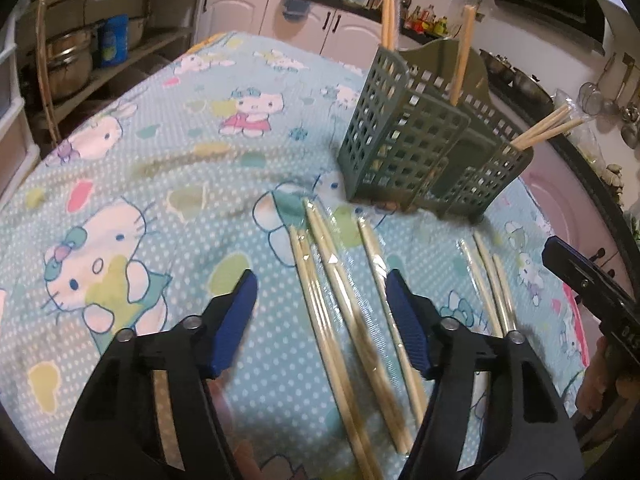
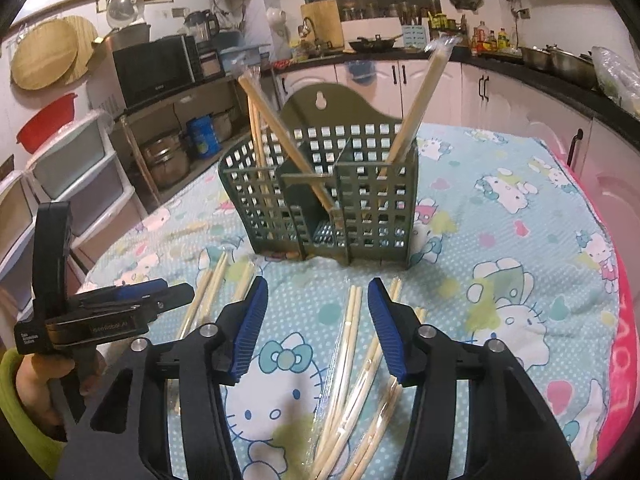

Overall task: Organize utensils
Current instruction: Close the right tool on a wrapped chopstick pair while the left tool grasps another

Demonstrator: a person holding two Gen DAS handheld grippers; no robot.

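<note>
A green lattice utensil holder stands on the cartoon-cat tablecloth, with wrapped chopstick pairs leaning in its compartments. More wrapped chopsticks lie flat in front of it. My left gripper hovers low over these, open, with the sticks lying between its blue pads untouched. My right gripper is open above another loose bunch of chopsticks, which also lies on the cloth. The left gripper shows at the left of the right wrist view, in a person's hand.
A pink table rim shows at the cloth's right edge. Kitchen counters with pots and bottles run behind the table. Shelves with pots and a microwave stand to the left. Bare cloth lies left of the holder.
</note>
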